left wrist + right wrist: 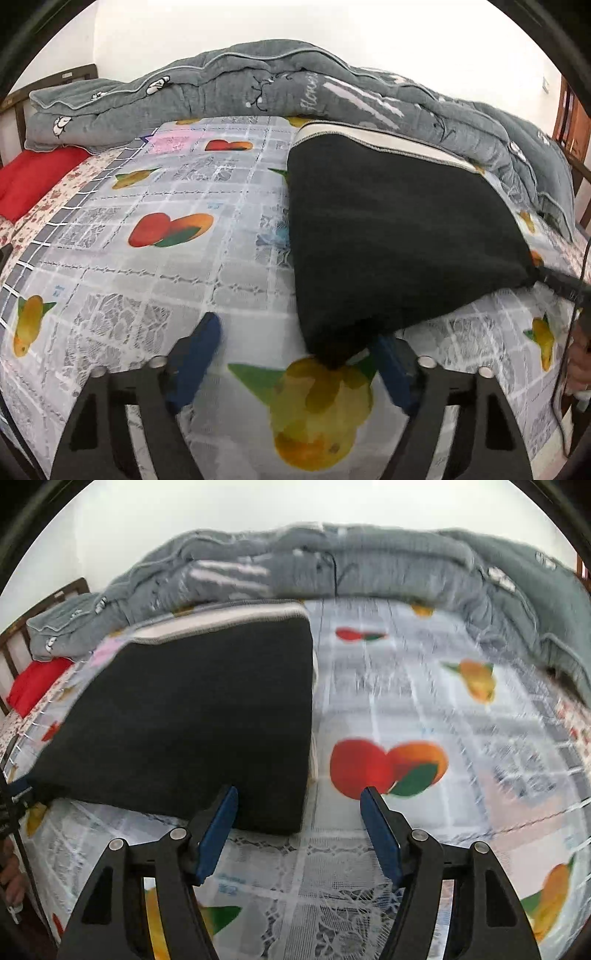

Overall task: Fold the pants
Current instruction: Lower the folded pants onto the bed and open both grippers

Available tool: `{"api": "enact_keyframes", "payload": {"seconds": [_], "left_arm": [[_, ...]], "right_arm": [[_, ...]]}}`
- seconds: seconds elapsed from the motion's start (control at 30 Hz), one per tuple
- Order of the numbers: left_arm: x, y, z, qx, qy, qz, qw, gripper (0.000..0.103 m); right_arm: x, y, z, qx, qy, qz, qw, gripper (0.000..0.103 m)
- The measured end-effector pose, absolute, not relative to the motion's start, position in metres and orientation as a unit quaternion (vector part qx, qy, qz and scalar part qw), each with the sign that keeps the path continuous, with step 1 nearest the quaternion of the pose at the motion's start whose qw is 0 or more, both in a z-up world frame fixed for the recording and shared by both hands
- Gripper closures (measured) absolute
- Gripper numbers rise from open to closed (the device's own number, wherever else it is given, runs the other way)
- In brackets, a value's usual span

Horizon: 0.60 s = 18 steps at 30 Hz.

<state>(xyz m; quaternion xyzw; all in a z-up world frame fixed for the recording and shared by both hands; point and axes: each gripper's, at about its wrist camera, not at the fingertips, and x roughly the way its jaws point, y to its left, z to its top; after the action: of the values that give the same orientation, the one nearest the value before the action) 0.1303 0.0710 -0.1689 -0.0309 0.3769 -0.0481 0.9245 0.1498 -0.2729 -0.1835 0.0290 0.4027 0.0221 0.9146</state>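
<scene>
The dark pants (388, 229), with a white band along the far edge, lie folded on the fruit-print bedsheet (147, 258). In the left wrist view my left gripper (299, 339) is open, its blue fingers (199, 350) spread wide; the pants' near corner droops between them and covers the right finger's tip. The right gripper's tip (554, 284) touches the pants' right corner. In the right wrist view the pants (192, 720) lie left of centre. My right gripper (299, 805) is open and empty, with the pants' near right corner between its fingers.
A grey quilt (258, 85) is heaped along the back of the bed, also in the right wrist view (332, 561). A red pillow (33, 181) lies at the far left by the wooden headboard (22, 96). The sheet's front edge drops off near the grippers.
</scene>
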Motion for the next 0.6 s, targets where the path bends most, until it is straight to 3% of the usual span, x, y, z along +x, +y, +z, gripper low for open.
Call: {"api": "enact_keyframes", "payload": {"seconds": [0.07, 0.3, 0.6], "left_arm": [[0.132, 0.066, -0.170, -0.027, 0.374, -0.045, 0.926, 0.036], [0.133, 0.058, -0.173, -0.014, 0.371, -0.029, 0.928, 0.036], [0.119, 0.061, -0.179, -0.013, 0.365, -0.029, 0.930, 0.024]], "right_arm": [[0.148, -0.272, -0.184, 0.027, 0.398, 0.018, 0.917, 0.036], [0.146, -0.273, -0.180, 0.025, 0.404, 0.017, 0.914, 0.036], [0.131, -0.267, -0.190, 0.002, 0.407, 0.006, 0.914, 0.034]]}}
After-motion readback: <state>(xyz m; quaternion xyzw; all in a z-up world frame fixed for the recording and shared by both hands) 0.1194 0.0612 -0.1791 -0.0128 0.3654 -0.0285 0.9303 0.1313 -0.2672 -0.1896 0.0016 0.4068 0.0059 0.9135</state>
